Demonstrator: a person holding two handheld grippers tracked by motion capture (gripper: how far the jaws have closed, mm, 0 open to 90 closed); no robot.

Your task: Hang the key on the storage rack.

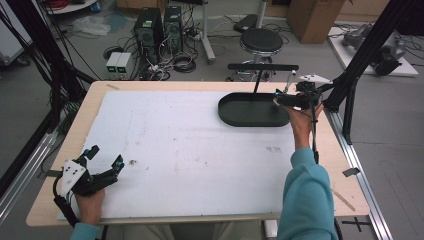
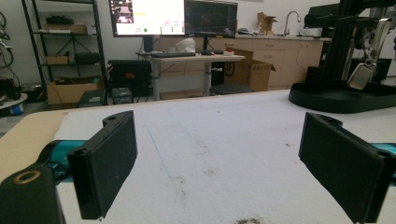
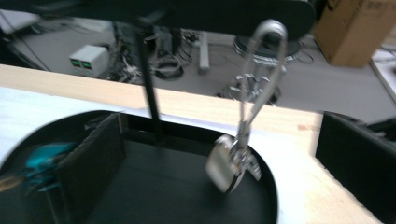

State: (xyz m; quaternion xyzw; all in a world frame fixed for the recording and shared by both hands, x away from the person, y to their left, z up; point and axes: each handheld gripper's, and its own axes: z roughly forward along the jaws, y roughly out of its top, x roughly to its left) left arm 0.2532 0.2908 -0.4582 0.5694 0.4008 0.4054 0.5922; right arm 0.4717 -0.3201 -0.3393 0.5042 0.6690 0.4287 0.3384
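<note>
Metal utensil (image 3: 231,163): a shiny silver thing with a long loop on top. It hangs off the crossbar (image 1: 262,66) of a black stand, and its lower end is down over the stand's oval base tray (image 1: 250,112) at the far right of the table (image 1: 107,90). I can't tell if the bottom touches the tray.

The right arm, in a teal sleeve (image 1: 305,190), is stretched well forward along the right side. That hand holds the right gripper (image 1: 276,100) at the tray's right end, pointing left across it. In the right gripper view the jaws stand wide apart with nothing pinched. The utensil hangs in the gap between them, a bit closer to the right-hand jaw and clear of both.

The left hand (image 1: 90,200) is parked at the near-left corner. The left gripper (image 1: 106,156) sits low over the white mat (image 1: 190,150), aimed toward the far right. Its jaws are spread wide too, with just bare mat between them. From its camera the stand and utensil are well off at the upper right.

Writing-wise, there are two monitors (image 2: 173,17) in the left gripper view, and a cardboard box (image 3: 355,28) with a dark mark in the right gripper view. Both are too small or blurry to read.
</note>
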